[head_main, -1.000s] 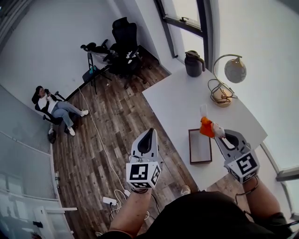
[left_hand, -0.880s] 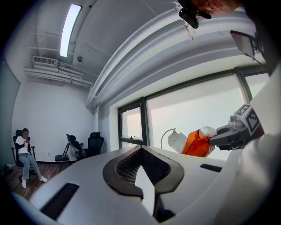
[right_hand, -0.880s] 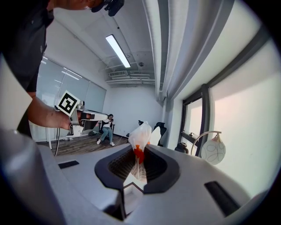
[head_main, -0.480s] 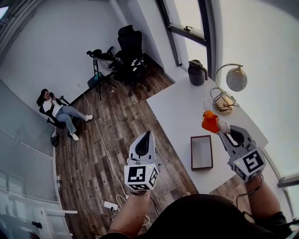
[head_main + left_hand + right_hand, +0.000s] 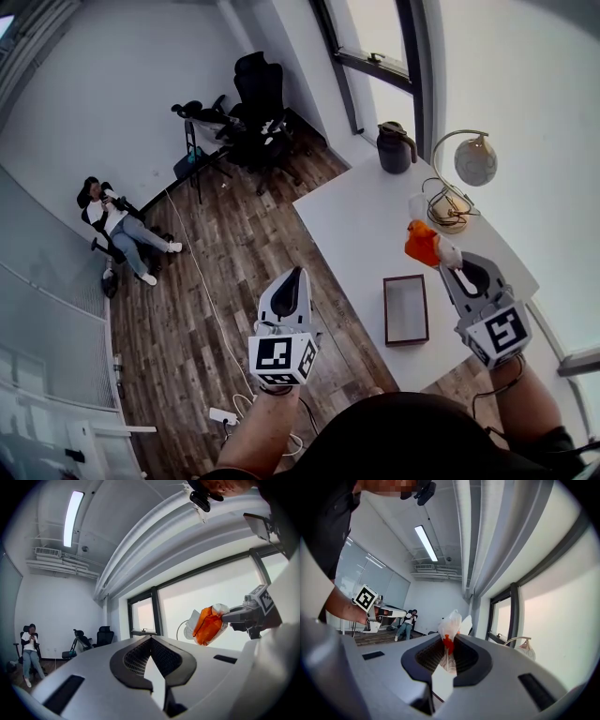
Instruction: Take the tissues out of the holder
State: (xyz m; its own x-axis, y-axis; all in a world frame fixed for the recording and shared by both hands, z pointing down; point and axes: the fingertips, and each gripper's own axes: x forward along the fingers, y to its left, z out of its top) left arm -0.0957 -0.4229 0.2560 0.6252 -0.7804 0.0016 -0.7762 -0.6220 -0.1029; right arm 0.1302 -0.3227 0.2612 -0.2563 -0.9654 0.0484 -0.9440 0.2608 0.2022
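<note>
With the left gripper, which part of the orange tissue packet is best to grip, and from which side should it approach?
Probably the free far end of the orange plastic tissue packet, approached from the left. The right gripper is shut on its near end, so only the end pointing away from it stands clear.

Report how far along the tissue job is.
Done: the tissue pack is out of the holder, which looks empty. In hand: the right gripper clamps the pack in the air above the table. Left: probably just setting the pack down. The left gripper is shut on nothing, off beside the table.
</note>
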